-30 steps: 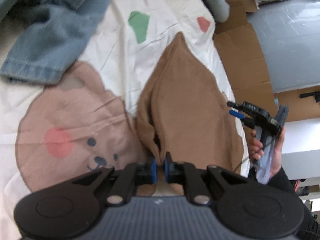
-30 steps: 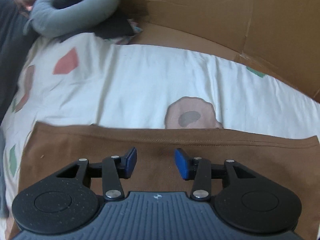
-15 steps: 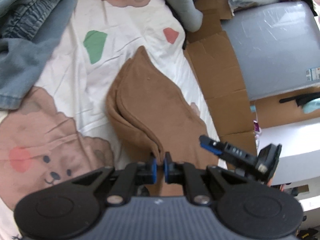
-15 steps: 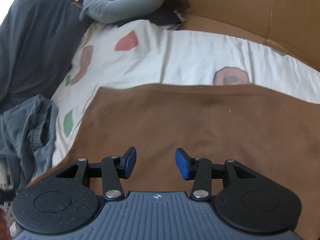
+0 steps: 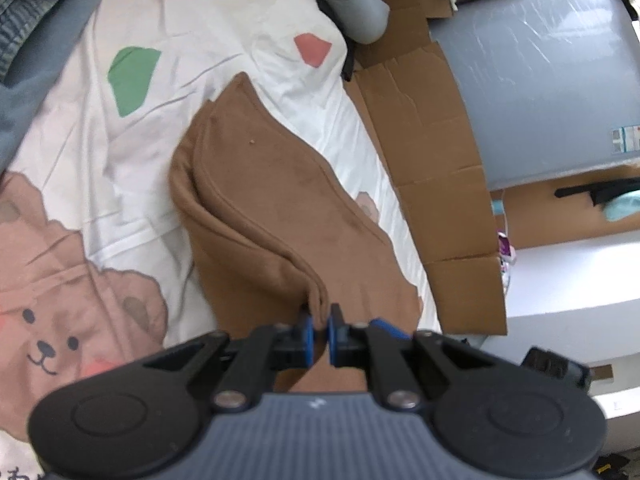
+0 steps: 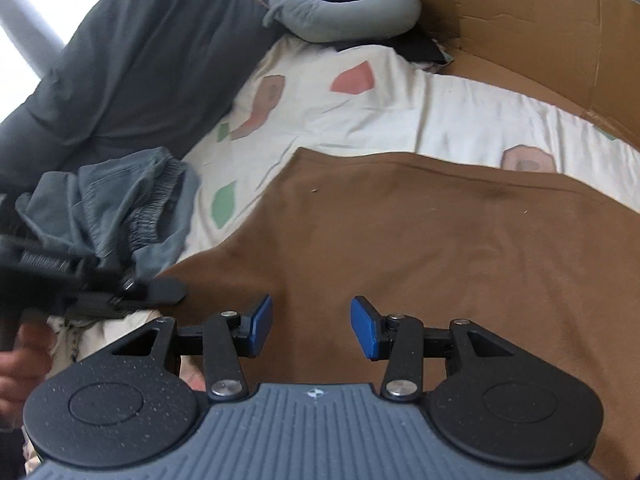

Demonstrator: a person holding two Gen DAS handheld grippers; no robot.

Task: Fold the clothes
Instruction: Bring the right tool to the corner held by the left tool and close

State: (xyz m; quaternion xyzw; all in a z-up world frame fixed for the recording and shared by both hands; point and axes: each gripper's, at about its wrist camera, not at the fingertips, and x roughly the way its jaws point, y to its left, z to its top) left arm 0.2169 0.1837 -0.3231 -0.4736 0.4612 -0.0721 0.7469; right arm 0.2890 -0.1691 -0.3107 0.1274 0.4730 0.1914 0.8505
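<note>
A brown garment (image 5: pixel 276 200) lies on the white patterned bed sheet (image 5: pixel 200 32), its left side folded over onto itself. My left gripper (image 5: pixel 319 330) is shut on the near corner of that folded layer, lifting it a little. In the right wrist view the same brown garment (image 6: pixel 440 248) spreads flat under my right gripper (image 6: pixel 311 326), which hovers open just above it with nothing between its blue pads (image 6: pixel 364 326). The left gripper's body (image 6: pixel 80 280) and the hand holding it show blurred at the left edge of that view.
Crumpled grey-blue clothes (image 6: pixel 120 208) and a dark grey garment (image 6: pixel 140 52) lie at the left. A grey neck pillow (image 6: pixel 344 8) sits at the bed's far end. Cardboard (image 5: pixel 432 152) lines the bed's right edge, beside a grey wrapped mattress (image 5: pixel 540 72).
My left gripper has carried the brown garment's corner to the right, folding it over. My right gripper has swung left and pulled back, staying open.
</note>
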